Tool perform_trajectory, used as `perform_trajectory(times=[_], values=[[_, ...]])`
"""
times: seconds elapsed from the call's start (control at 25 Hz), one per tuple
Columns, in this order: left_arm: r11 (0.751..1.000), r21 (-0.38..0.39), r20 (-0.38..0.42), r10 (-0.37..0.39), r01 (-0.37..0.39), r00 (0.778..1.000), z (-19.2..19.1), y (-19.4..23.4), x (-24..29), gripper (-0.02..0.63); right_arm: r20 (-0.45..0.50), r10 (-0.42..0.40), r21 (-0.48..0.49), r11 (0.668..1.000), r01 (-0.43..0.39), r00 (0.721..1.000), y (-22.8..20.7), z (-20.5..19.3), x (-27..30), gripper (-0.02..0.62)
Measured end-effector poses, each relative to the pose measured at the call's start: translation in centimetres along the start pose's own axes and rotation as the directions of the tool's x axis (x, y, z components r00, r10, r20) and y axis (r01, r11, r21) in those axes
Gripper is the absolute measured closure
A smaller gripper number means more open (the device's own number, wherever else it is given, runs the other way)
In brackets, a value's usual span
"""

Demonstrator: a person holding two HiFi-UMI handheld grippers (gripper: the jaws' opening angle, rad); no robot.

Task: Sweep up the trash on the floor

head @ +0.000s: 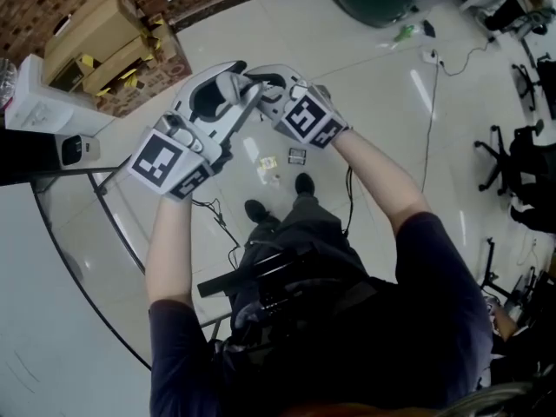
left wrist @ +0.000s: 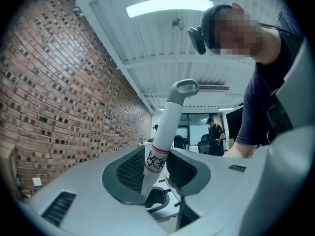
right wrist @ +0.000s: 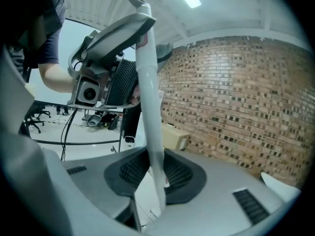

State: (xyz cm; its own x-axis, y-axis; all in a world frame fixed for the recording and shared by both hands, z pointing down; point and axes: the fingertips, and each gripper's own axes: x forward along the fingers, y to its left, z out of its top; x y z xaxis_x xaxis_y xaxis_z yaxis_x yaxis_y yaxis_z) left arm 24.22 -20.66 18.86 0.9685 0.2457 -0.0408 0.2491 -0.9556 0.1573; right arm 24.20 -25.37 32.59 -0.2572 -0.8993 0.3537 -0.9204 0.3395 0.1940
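Note:
A white broom handle (left wrist: pixel 165 132) with red bands and a loop at its top stands upright between the pads of my left gripper (left wrist: pixel 156 163), which is shut on it. Lower on the same handle (right wrist: pixel 150 97), my right gripper (right wrist: pixel 156 173) is shut on it as well, with the left gripper (right wrist: pixel 115 80) just above. In the head view both grippers, left (head: pixel 234 81) and right (head: pixel 265 89), meet nose to nose high above the floor. Two small scraps of trash (head: pixel 268 162) (head: pixel 297 155) lie on the pale tiles in front of the person's shoes (head: pixel 304 183). The broom's head is hidden.
Cardboard boxes (head: pixel 95 37) sit against the brick wall at the upper left, beside a white unit (head: pixel 39 102). A curved glass table edge (head: pixel 78 233) runs along the left. Office chairs (head: pixel 521 163) and a cable (head: pixel 430 120) lie to the right.

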Motion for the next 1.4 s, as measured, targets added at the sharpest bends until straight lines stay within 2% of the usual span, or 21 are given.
perform_trajectory(times=[0.16, 0.4, 0.52, 0.68, 0.72, 0.8, 0.84, 0.96, 1.12, 1.28, 1.4], values=[[0.998, 0.035, -0.042, 0.054, -0.053, 0.998, -0.5, 1.9, 3.4, 0.486, 0.045, 0.040, 0.061, 0.997, -0.043, 0.998, -2.0, -1.4, 0.3, 0.488], [0.986, 0.051, -0.097, 0.162, -0.157, 0.982, -1.5, 4.1, 5.7, 0.502, 0.086, 0.186, 0.087, 0.977, -0.193, 0.979, -2.2, -2.6, 0.9, 0.457], [0.973, 0.073, -0.114, 0.226, -0.219, 0.967, -1.8, 4.7, 5.7, 0.509, 0.106, 0.268, 0.099, 0.955, -0.278, 0.958, -1.6, -3.1, 1.2, 0.413], [0.955, 0.054, -0.106, 0.295, -0.291, 0.950, -1.9, 6.2, 4.4, 0.512, 0.138, 0.380, 0.133, 0.908, -0.397, 0.915, -0.7, -3.0, 1.8, 0.414], [0.952, 0.041, -0.100, 0.306, -0.304, 0.947, -1.9, 6.6, 3.9, 0.514, 0.143, 0.404, 0.142, 0.895, -0.423, 0.903, -0.4, -2.9, 2.1, 0.424], [0.948, 0.014, -0.085, 0.319, -0.319, 0.944, -1.9, 7.5, 2.6, 0.514, 0.150, 0.443, 0.159, 0.871, -0.464, 0.884, 0.4, -2.6, 2.8, 0.489], [0.947, 0.005, -0.077, 0.319, -0.320, 0.945, -1.9, 7.7, 2.0, 0.513, 0.151, 0.454, 0.161, 0.865, -0.475, 0.878, 0.7, -2.5, 3.1, 0.489], [0.954, -0.007, -0.059, 0.298, -0.299, 0.953, -2.0, 7.8, 1.2, 0.512, 0.130, 0.466, 0.142, 0.865, -0.482, 0.875, 0.9, -2.6, 3.4, 0.486], [0.975, -0.003, -0.040, 0.223, -0.223, 0.974, -2.2, 7.9, 1.0, 0.509, 0.083, 0.432, 0.116, 0.891, -0.440, 0.898, -0.1, -3.0, 4.2, 0.482], [0.990, 0.012, -0.046, 0.142, -0.141, 0.989, -3.5, 8.8, 0.6, 0.502, 0.046, 0.323, 0.137, 0.935, -0.327, 0.945, -1.6, -4.1, 6.1, 0.471], [0.992, 0.008, -0.066, 0.128, -0.128, 0.990, -5.2, 11.1, 0.3, 0.500, 0.005, 0.231, 0.139, 0.963, -0.229, 0.973, -3.1, -5.6, 8.5, 0.469]])
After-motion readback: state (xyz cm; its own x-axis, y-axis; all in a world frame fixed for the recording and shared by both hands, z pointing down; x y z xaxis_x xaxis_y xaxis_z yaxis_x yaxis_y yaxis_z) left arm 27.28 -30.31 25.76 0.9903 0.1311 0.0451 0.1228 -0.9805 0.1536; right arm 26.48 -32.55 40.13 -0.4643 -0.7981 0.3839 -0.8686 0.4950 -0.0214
